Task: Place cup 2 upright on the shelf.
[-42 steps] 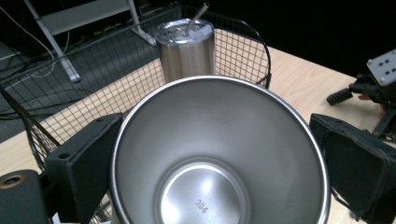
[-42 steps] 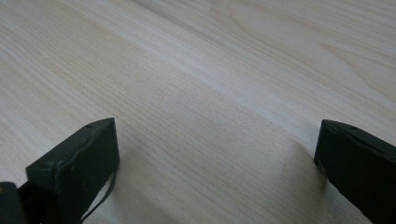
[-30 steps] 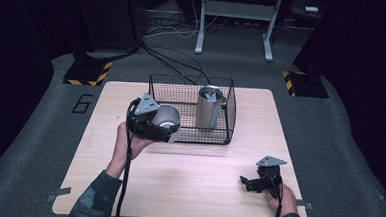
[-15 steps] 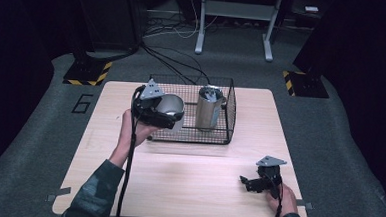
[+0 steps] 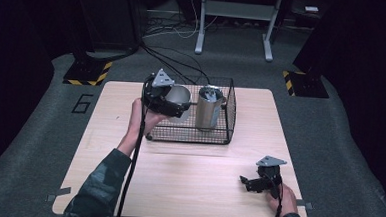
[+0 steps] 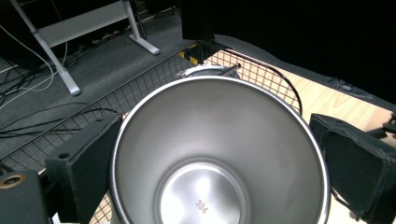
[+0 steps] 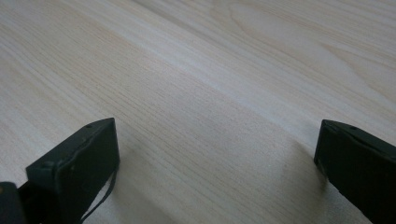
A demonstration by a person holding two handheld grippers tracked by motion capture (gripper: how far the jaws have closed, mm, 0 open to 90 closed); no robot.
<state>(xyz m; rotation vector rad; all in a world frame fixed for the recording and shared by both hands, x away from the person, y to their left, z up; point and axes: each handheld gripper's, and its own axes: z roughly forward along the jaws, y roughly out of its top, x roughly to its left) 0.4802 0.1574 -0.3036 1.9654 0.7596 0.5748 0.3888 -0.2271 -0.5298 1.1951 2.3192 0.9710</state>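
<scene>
Left gripper (image 5: 173, 106) clamped on round steel cup (image 5: 179, 102) above black wire basket (image 5: 189, 136) | right gripper (image 5: 252, 183) held apart at 5 o'clock.

steel cup (image 6: 219, 154) bottom cut off by lower edge, second cup (image 6: 210, 71) mostly hidden behind it

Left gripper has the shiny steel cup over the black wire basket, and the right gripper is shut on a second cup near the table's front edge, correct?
Not quite. The right gripper is open and holds nothing, resting on the bare wooden table, as the right gripper view shows. The left gripper does hold the shiny steel cup at the black wire basket.
</scene>
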